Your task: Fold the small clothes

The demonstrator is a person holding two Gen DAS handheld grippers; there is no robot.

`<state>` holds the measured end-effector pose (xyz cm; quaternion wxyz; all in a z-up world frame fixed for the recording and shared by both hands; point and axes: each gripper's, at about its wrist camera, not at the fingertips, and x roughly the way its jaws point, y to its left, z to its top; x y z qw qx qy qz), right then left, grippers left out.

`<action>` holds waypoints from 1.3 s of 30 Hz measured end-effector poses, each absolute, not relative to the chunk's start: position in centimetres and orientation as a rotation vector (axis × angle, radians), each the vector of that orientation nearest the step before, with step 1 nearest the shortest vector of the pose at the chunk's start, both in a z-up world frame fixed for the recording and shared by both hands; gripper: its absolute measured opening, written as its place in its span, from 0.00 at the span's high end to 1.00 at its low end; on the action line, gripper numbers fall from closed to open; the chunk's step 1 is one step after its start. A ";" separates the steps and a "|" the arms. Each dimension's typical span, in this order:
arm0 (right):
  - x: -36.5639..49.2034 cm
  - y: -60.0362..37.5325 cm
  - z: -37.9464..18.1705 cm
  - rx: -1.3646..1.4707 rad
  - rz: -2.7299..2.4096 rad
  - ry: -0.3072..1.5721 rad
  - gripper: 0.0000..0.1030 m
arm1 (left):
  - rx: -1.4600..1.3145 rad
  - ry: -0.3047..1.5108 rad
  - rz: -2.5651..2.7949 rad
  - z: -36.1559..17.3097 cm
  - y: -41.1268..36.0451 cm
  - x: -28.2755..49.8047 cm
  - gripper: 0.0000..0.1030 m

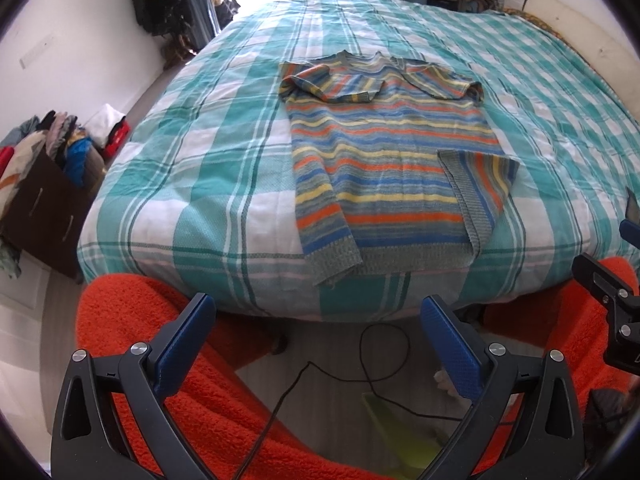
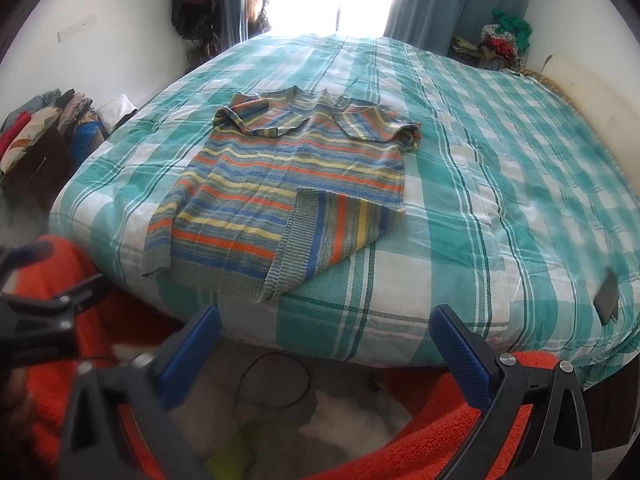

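One striped sweater [image 1: 384,168], two empty grippers.

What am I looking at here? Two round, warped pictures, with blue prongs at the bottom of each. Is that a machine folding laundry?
No machine: a person holds a two-finger tool in each hand, each with a wide-angle camera looking along its blue fingers. One picture comes from the left gripper, the other from the right gripper. Both are open and hold nothing. Ahead is a bed with a teal-and-white checked cover. On it lies a striped knitted sweater, sleeves already folded in and one bottom corner turned up.
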<state>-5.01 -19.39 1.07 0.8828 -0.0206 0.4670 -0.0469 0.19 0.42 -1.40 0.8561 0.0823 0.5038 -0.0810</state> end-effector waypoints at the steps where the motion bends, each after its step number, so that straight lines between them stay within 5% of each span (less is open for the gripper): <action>1: -5.0 -19.5 1.0 -0.039 -0.094 0.972 0.00 | 0.175 1.066 -0.166 -1.6 0.7 0.4 0.01; 8: -3.4 -22.4 0.6 0.027 -0.080 0.960 0.00 | 0.068 1.085 -0.118 -3.3 5.7 2.9 0.01; 14: 2.6 -22.6 -3.3 0.045 0.026 1.039 0.02 | 0.156 1.113 -0.304 -6.2 1.2 4.5 0.02; 17: 6.8 -21.2 -6.0 0.038 0.057 1.089 0.12 | 0.304 1.107 -0.321 -8.7 -2.1 5.6 0.18; 18: 8.1 -20.6 -7.2 0.021 0.065 1.108 0.13 | 0.338 1.125 -0.308 -9.6 -2.6 6.1 0.31; 21: 10.1 -19.4 -10.8 -0.001 0.110 1.186 0.44 | 0.306 1.172 -0.293 -11.4 -2.4 7.4 0.71; 22: 9.8 -19.8 -11.1 0.024 0.114 1.186 0.71 | 0.269 1.185 -0.291 -11.5 -1.7 7.6 0.90; 23: 9.2 -20.5 -10.7 0.054 0.096 1.170 0.84 | 0.212 1.193 -0.305 -11.4 -0.8 7.7 0.91; 25: 7.1 -22.1 -9.0 0.104 0.087 1.149 0.94 | 0.117 1.189 -0.330 -10.5 0.9 7.5 0.92; 29: 0.7 -26.1 -6.1 0.162 -0.001 1.159 0.94 | 0.018 1.158 -0.376 -8.9 3.1 6.5 0.93; 34: -3.8 -31.3 -9.0 0.353 -0.137 1.288 0.91 | 0.024 1.177 -0.362 -9.6 3.1 6.7 0.95; 36: -4.4 -33.2 -9.4 0.474 -0.137 1.262 0.79 | 0.018 1.189 -0.350 -10.0 3.3 6.8 0.94; 38: -4.1 -34.4 -8.7 0.542 -0.119 1.186 0.44 | -0.007 1.191 -0.350 -10.0 4.0 6.8 0.94; 39: -3.7 -34.8 -8.5 0.566 -0.096 1.142 0.37 | -0.023 1.192 -0.349 -9.9 4.4 6.9 0.94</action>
